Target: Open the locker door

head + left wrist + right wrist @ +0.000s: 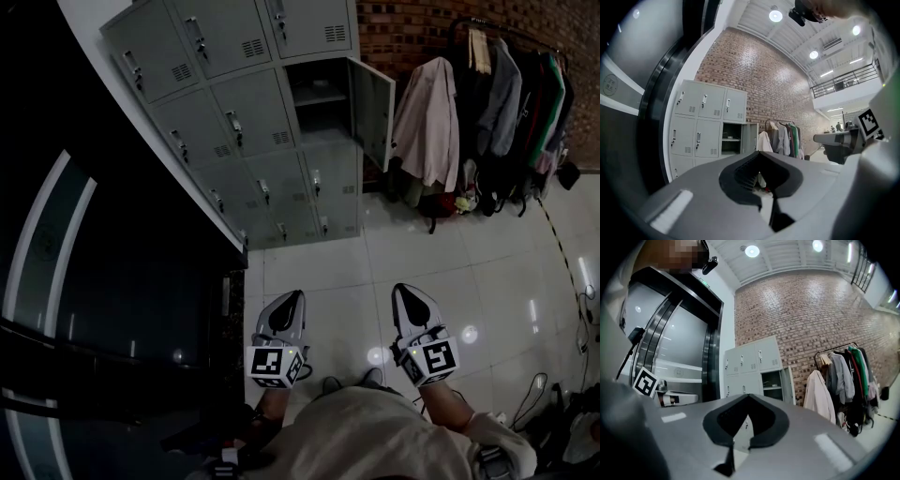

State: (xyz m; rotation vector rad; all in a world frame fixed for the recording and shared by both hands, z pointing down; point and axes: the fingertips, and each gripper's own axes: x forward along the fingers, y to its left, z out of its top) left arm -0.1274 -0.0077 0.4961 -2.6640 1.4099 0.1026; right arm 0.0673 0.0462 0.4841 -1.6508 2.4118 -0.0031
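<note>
You hold both tools low in front of your body, side by side, pointing away from you over the glossy white tiled floor [487, 253], well apart from the lockers. Your left tool [289, 302] has its jaws nearly together on nothing. Your right tool [410, 292] is fully closed and empty too. Each carries a cube [273, 366] with black-and-white square markers. Far ahead stands the grey metal locker bank [253, 122]. In its right column one grey locker door [372, 112] hangs swung out to the right, exposing a shelf. Farther right, coats hang on a clothes rack [506, 75] before the red brick wall [412, 28].
</note>
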